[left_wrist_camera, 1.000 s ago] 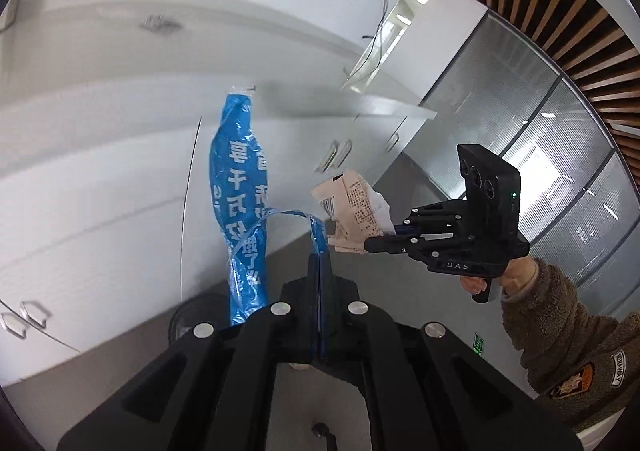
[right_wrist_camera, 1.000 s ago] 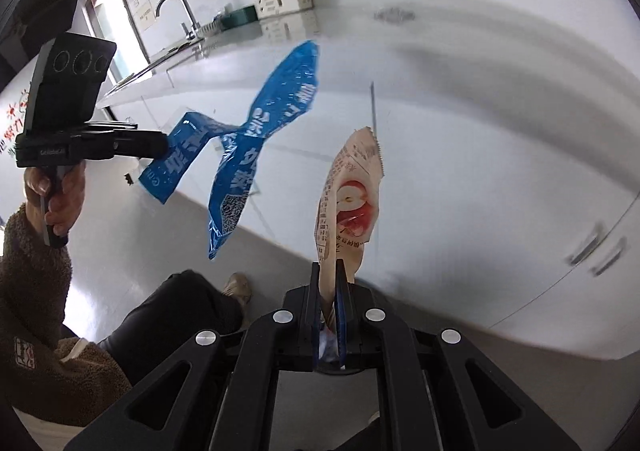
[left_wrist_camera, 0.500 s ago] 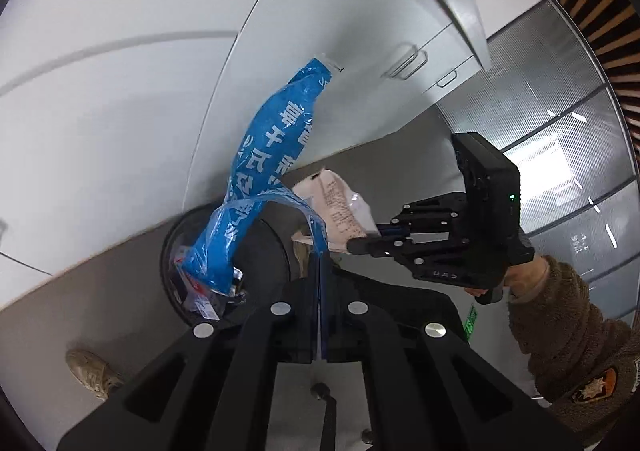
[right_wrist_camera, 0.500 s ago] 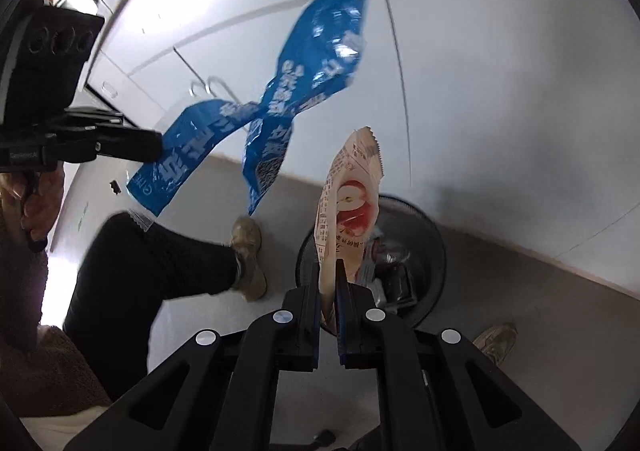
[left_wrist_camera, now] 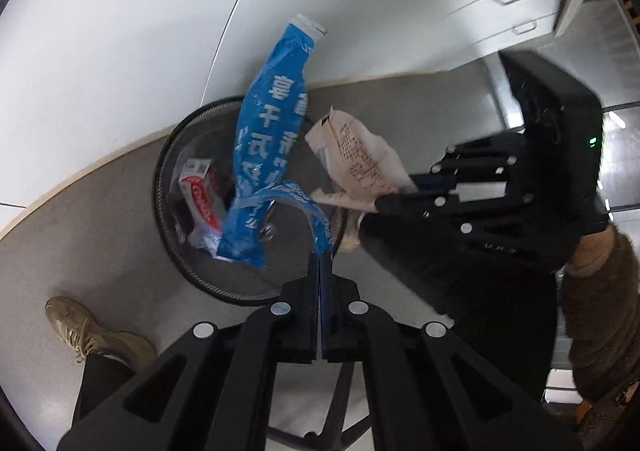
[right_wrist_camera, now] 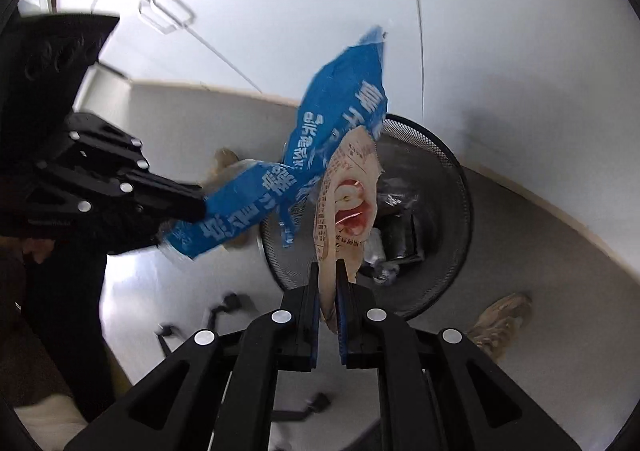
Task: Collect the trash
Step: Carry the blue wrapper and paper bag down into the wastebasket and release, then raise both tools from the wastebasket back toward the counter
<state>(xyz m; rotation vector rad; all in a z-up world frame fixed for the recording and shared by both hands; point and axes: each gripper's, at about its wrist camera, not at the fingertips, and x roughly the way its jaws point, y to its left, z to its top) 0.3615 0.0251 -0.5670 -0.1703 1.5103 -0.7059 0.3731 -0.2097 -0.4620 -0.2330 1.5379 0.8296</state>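
My left gripper [left_wrist_camera: 320,263] is shut on a long blue plastic wrapper [left_wrist_camera: 268,147] that hangs over a black mesh waste bin [left_wrist_camera: 200,271] on the grey floor. My right gripper [right_wrist_camera: 328,275] is shut on a beige snack wrapper [right_wrist_camera: 348,203] with a red picture, held above the same bin [right_wrist_camera: 448,251]. In the left wrist view the right gripper [left_wrist_camera: 380,203] holds the beige wrapper [left_wrist_camera: 356,163] right of the blue one. In the right wrist view the left gripper [right_wrist_camera: 200,207] holds the blue wrapper [right_wrist_camera: 336,119] at the left.
The bin holds a red and white packet [left_wrist_camera: 200,199] and dark trash [right_wrist_camera: 400,227]. White cabinet doors [left_wrist_camera: 120,31] with handles stand right behind it. The person's tan shoes [left_wrist_camera: 92,335] [right_wrist_camera: 500,323] stand on the floor beside the bin.
Both grippers have tilted and dropped toward the floor with their wrappers. The bin, out of view a second ago, now sits right under both wrappers.
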